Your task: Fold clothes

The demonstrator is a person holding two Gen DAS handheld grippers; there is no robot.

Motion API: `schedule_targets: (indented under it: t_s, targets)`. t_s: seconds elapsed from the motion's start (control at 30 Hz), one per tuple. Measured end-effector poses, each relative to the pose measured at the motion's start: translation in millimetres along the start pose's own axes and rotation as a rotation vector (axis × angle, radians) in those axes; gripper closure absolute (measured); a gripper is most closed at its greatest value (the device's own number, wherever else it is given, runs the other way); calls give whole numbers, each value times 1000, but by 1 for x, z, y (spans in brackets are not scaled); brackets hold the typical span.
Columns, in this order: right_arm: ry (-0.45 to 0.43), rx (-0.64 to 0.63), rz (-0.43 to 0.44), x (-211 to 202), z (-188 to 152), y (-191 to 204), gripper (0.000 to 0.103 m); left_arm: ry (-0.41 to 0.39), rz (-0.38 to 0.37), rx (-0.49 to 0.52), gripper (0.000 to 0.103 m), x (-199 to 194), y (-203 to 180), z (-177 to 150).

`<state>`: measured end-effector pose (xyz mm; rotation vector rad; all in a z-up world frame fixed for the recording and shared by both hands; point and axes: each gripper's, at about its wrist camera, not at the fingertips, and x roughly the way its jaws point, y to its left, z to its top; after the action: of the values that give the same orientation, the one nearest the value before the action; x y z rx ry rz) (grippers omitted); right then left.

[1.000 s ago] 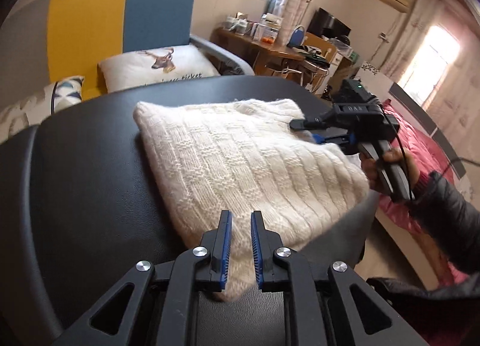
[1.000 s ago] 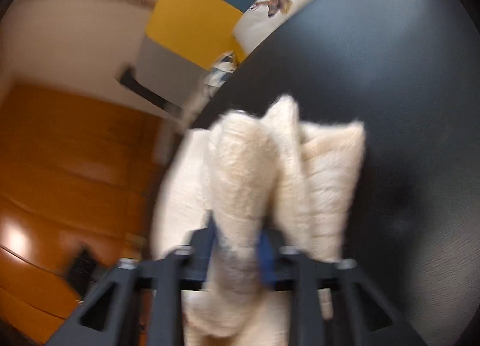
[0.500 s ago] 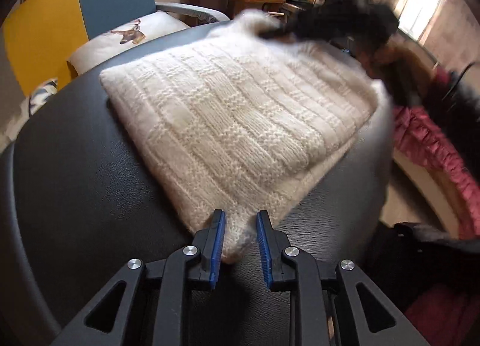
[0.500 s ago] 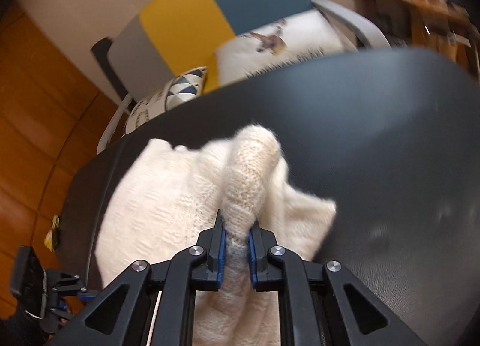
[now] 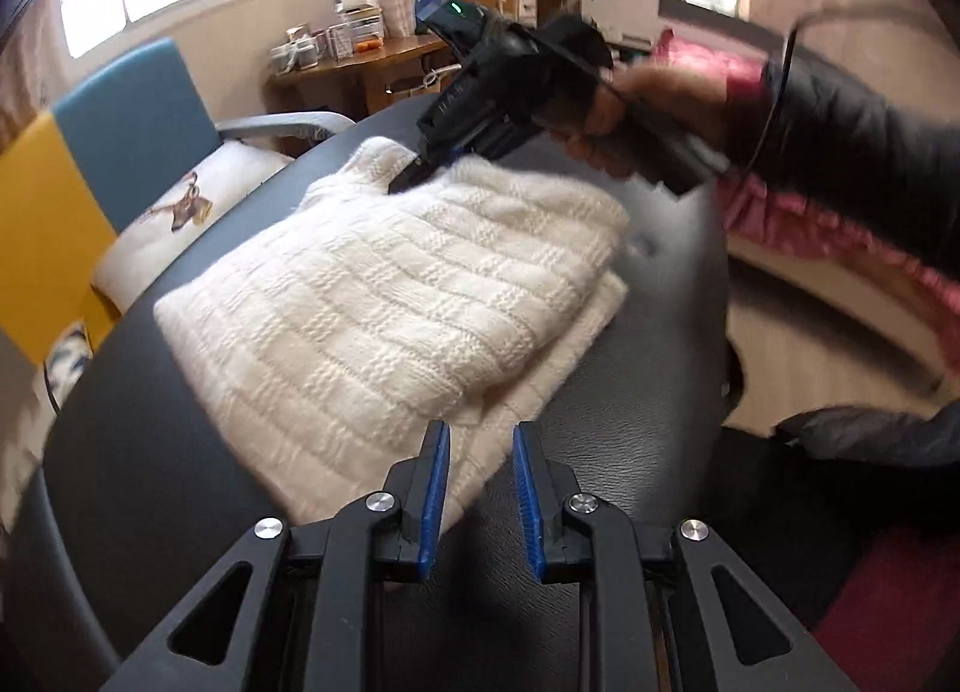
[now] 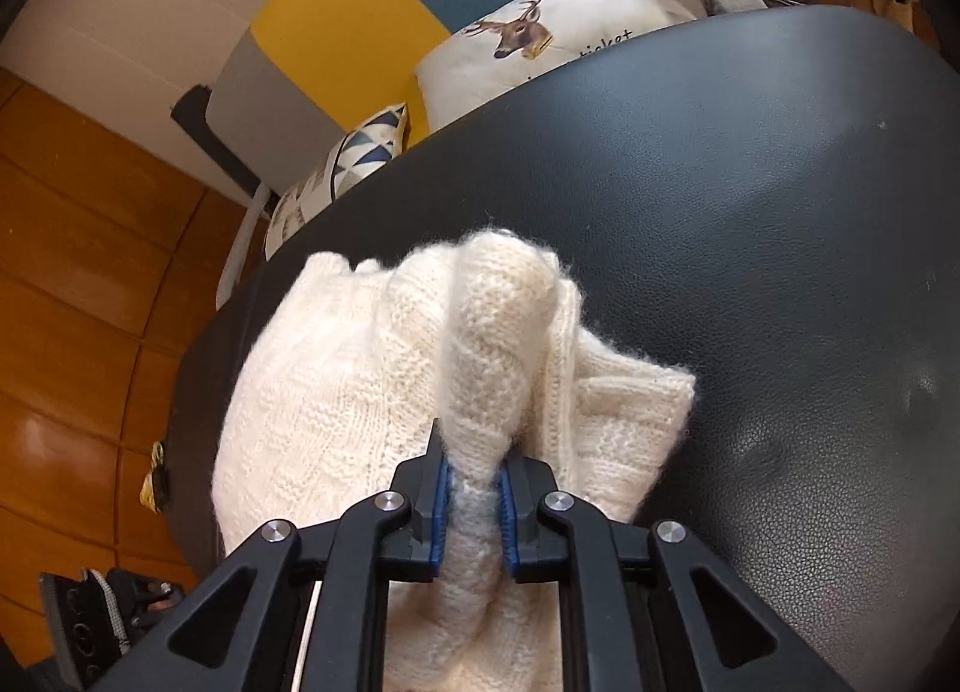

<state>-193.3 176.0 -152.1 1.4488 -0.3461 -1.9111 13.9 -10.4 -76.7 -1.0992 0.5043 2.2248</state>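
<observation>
Spreading wider than half a second ago on the left gripper (image 5: 478, 491), blue pads apart and gripping nothing, just off the near corner of the folded cream sweater (image 5: 390, 308) lying on the black table (image 5: 630, 392); clamped still on a bunched ridge of knit at the far edge, the right gripper (image 6: 471, 503), now swung clear of the blur; readable on the deer cushion (image 6: 540, 32), possibly "ticket", partly cut off.

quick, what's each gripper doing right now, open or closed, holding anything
Left gripper: open, empty, its fingers at the near corner of the white sweater.
Right gripper: closed on a bunched fold of the sweater.
</observation>
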Motion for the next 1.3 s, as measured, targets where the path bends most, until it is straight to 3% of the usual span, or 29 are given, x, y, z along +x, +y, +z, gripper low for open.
schedule_targets:
  t_s: [0.1,0.27,0.4,0.47,0.53,0.6,0.67,0.87,0.93,1.07,1.17,1.3]
  targets:
    - [16,-2,14,1,2,-3,90,55,49,70,81,22,-1,-4]
    - [31,-29,34,-5,9,1,90,75,138,116,82,35,-1,-10]
    - [-3,-50,-7,-13,12,-7,90,97,67,130,98,39,1,-13]
    - [16,-34,-21,0,6,-21,90,114,-2,169,100,33,-5,-17]
    - [2,-6,10,3,1,-30,90,174,-48,223,103,37,-13,-28]
    - [-25,23,58,-2,-1,-34,86,173,-42,252,103,38,-18,-39]
    - [-36,25,80,-13,-5,-31,80,188,-78,161,103,34,-7,-35]
    - [-111,-31,217,-82,-29,-21,71,55,-136,-50,103,4,22,-30]
    - [-63,-85,253,-98,-48,-12,67,11,-155,-120,103,-7,32,-28]
    - [82,-206,229,-104,-88,11,63,-76,-192,-279,101,-23,55,-25]
    - [135,-246,201,-95,-101,17,61,-116,-198,-406,95,-19,78,-18]
    - [187,-288,147,-72,-101,23,60,-119,-156,-444,91,-5,96,0]
